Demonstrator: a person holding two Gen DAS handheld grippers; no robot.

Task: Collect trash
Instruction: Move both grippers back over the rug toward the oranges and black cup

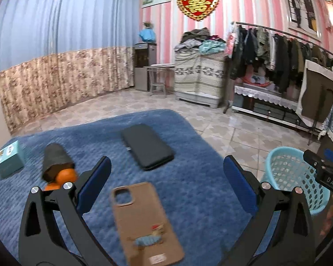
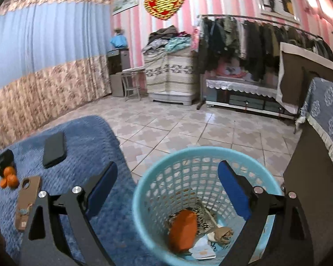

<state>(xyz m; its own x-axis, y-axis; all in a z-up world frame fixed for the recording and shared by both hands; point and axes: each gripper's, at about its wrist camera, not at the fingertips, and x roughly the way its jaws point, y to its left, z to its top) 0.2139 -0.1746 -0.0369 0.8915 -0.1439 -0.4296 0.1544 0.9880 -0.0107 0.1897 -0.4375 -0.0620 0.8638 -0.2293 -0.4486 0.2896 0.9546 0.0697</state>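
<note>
Left gripper (image 1: 166,188): fingers wide, empty — brown phone case (image 1: 144,223) between them, long axis twelve-to-six.
Right gripper (image 2: 167,188): wide, empty — over light-blue plastic mesh basket (image 2: 142,190).

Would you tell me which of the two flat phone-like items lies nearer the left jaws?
The tan case, between the open jaws; the black one lies farther off.
</note>
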